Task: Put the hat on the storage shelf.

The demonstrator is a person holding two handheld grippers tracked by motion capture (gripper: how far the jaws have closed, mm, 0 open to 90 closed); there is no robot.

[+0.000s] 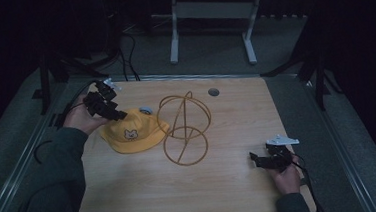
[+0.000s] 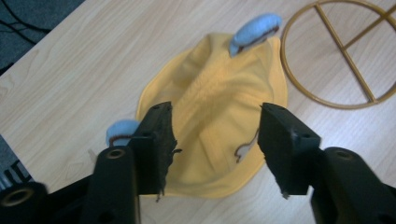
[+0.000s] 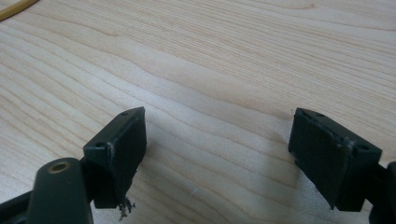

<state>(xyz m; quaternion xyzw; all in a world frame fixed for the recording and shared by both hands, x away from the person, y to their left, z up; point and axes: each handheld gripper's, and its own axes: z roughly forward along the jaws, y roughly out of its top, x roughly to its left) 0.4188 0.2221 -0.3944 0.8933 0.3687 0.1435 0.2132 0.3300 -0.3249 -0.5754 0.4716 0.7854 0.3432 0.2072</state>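
Note:
A yellow child's hat (image 1: 130,131) with a small bear face and pale blue ears lies flat on the wooden table (image 1: 231,183), left of centre. My left gripper (image 1: 119,115) hovers over its left rear edge, jaws open. In the left gripper view the hat (image 2: 219,107) lies between and below the two open jaws, with one blue ear (image 2: 254,29) at the far side and another ear (image 2: 120,129) by the left jaw. A gold wire hat stand (image 1: 184,128) rises just right of the hat. My right gripper (image 1: 256,160) rests open near the table's right front, over bare wood (image 3: 215,88).
A round grey cable port (image 1: 213,91) sits at the table's back. The gold stand's ring base (image 2: 345,51) lies close beyond the hat. Metal rails border the table on both sides, and a white frame leg (image 1: 173,37) stands on the floor behind.

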